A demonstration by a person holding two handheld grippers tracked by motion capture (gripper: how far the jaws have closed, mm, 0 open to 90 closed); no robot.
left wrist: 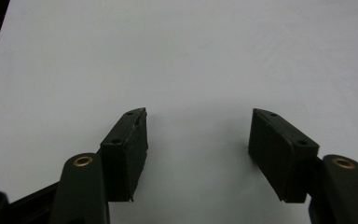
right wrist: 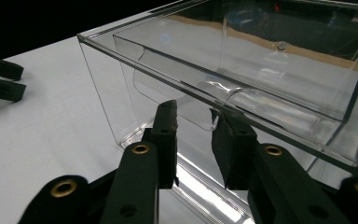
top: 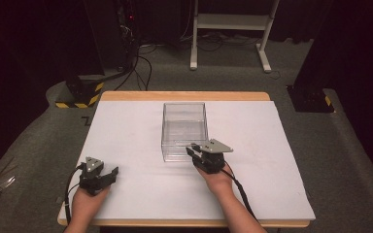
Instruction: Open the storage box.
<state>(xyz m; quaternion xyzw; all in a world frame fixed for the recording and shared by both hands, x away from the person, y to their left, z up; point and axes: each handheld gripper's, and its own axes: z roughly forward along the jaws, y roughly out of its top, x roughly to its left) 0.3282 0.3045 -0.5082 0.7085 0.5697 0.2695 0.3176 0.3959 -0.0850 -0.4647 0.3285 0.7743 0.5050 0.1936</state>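
A clear plastic box [top: 184, 130] stands on the desk [top: 126, 131], near its middle. The right hand-held gripper [top: 193, 150] sits just before the box's near wall, toward its right corner. The left hand-held gripper [top: 110, 173] lies well apart, at the near left of the desk.

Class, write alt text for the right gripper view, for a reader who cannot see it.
Two black fingers of the right gripper stand at the near wall of a clear plastic box on a white table, with a narrow gap between them. Whether they grip the wall cannot be told. The other gripper shows at the far left edge.
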